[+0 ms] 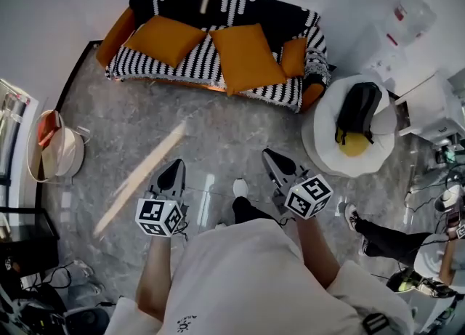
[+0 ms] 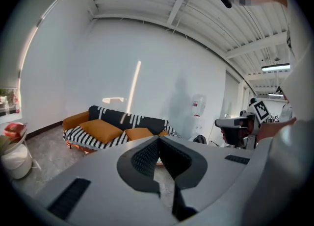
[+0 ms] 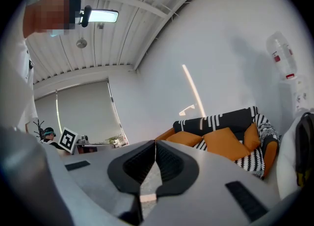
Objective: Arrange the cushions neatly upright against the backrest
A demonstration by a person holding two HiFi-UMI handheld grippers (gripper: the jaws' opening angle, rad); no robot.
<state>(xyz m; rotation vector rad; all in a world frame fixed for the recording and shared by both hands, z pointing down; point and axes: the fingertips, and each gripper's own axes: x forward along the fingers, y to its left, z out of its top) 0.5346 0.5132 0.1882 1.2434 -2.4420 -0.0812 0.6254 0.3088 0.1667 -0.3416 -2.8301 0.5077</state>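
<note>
One sofa (image 1: 218, 17), orange with a black-and-white striped throw (image 1: 182, 65) over it, stands against the wall and carries three orange cushions. In the head view the left cushion (image 1: 166, 39) lies flat at the left end of the seat. The middle cushion (image 1: 247, 57) lies tilted, with its lower corner at the seat's front edge. The small cushion (image 1: 294, 57) stands propped in the right corner by the arm.

There are two grippers, well apart from the sofa over the grey floor (image 1: 218, 137). The left gripper (image 1: 174, 170) has its jaws pressed together with nothing between them, and the right gripper (image 1: 270, 158) is the same.

Only the head view shows the round white seat (image 1: 327, 144) beside the sofa's right end, with one black backpack (image 1: 357, 112) on it. It alone also shows a white basket (image 1: 58, 152) at the left and a second person's legs (image 1: 385, 235) at the right.

The left gripper view (image 2: 158, 139) adds the ceiling beams and a white water dispenser (image 2: 196, 114) past the sofa. The right gripper view (image 3: 155, 144) alone shows a drawn window blind (image 3: 81, 112).
</note>
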